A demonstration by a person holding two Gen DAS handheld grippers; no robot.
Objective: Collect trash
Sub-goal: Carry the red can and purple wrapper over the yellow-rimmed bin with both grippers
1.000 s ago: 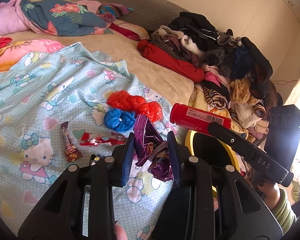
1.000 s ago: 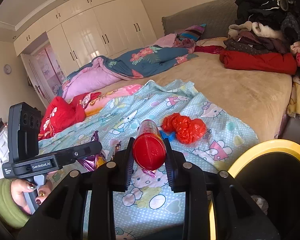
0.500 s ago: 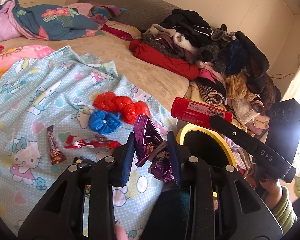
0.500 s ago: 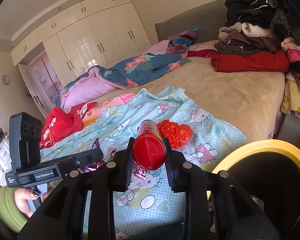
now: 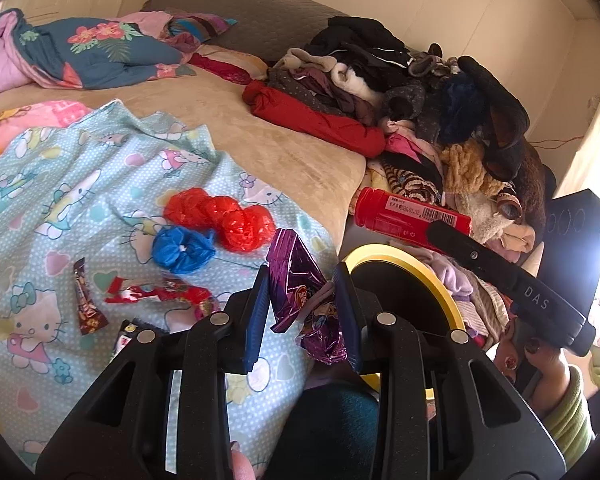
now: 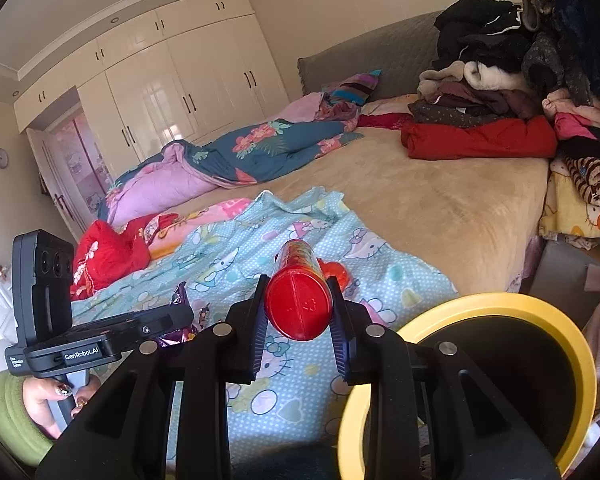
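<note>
Trash bin sits just right of both loads — right gripper clamping the red tube is nearer, left gripper pinching the purple wrapper.

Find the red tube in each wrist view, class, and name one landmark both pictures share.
Left wrist view: the red tube lies right of centre, clamped in the right gripper, above the bin.
Right wrist view: the tube is low centre, end-on between that gripper's fingers.
Shared landmark: the yellow-rimmed bin.
</note>
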